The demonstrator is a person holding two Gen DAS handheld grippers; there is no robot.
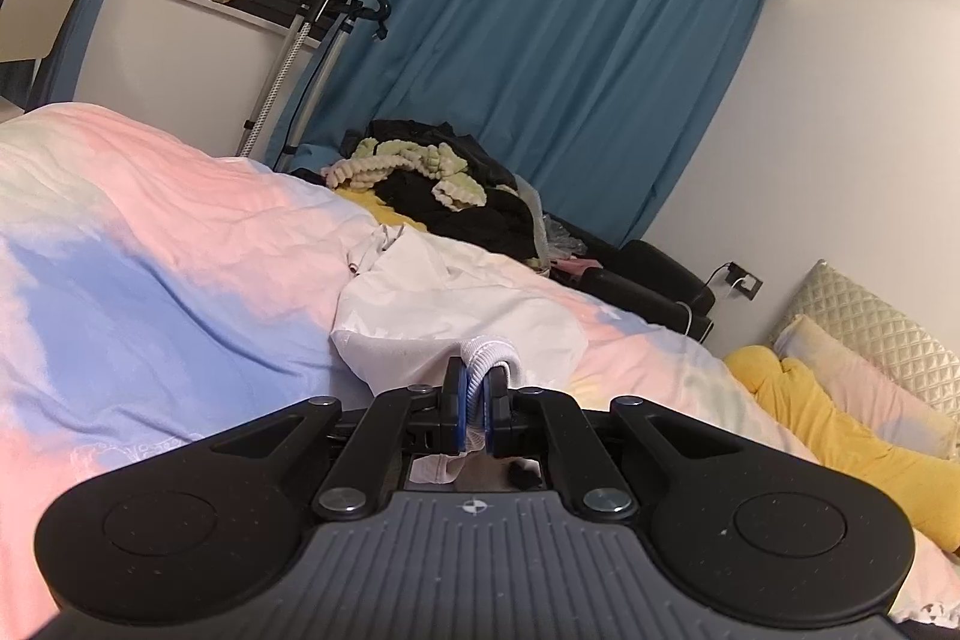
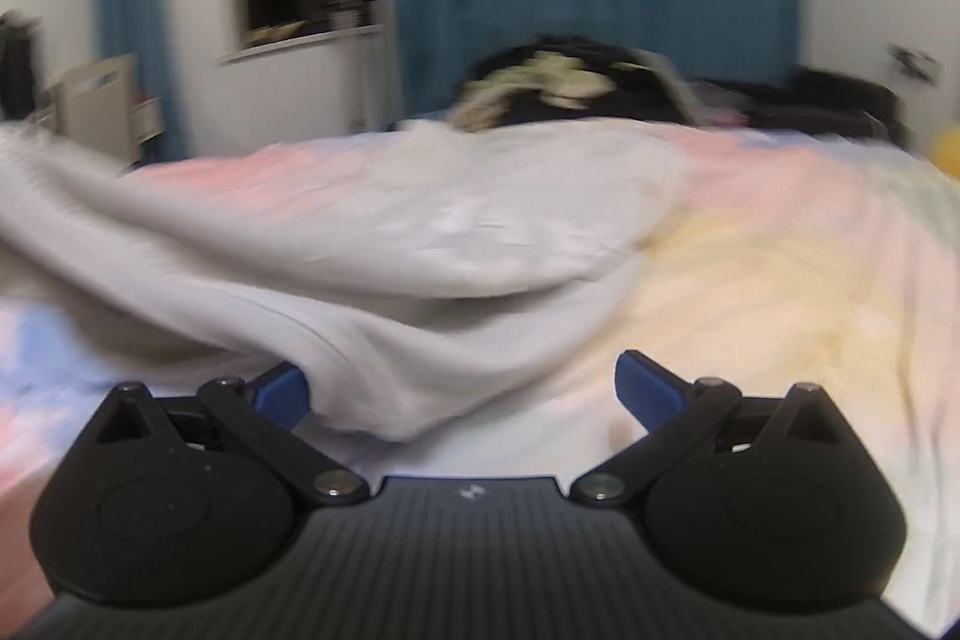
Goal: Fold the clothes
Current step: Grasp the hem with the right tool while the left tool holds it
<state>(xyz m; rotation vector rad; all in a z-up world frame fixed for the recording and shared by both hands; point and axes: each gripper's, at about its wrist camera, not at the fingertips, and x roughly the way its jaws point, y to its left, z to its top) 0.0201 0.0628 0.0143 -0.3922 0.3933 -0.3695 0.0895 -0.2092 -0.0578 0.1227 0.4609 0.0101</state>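
Nearest me, my left tongs [image 1: 476, 388] are clamped on a ribbed edge of the white garment [image 1: 456, 304], whether cuff or hem I can't tell. My right tongs [image 2: 462, 394] gape wide, gripping nothing, with a fold of the same garment [image 2: 372, 244] draped against the left finger. The view is blurred. Beyond, the garment lies bunched on the pastel bedspread [image 1: 150, 250]. I judge I'm at the spreading-out step; next my right needs to close on a second edge. Farther back sits a dark clothes pile [image 1: 456, 196].
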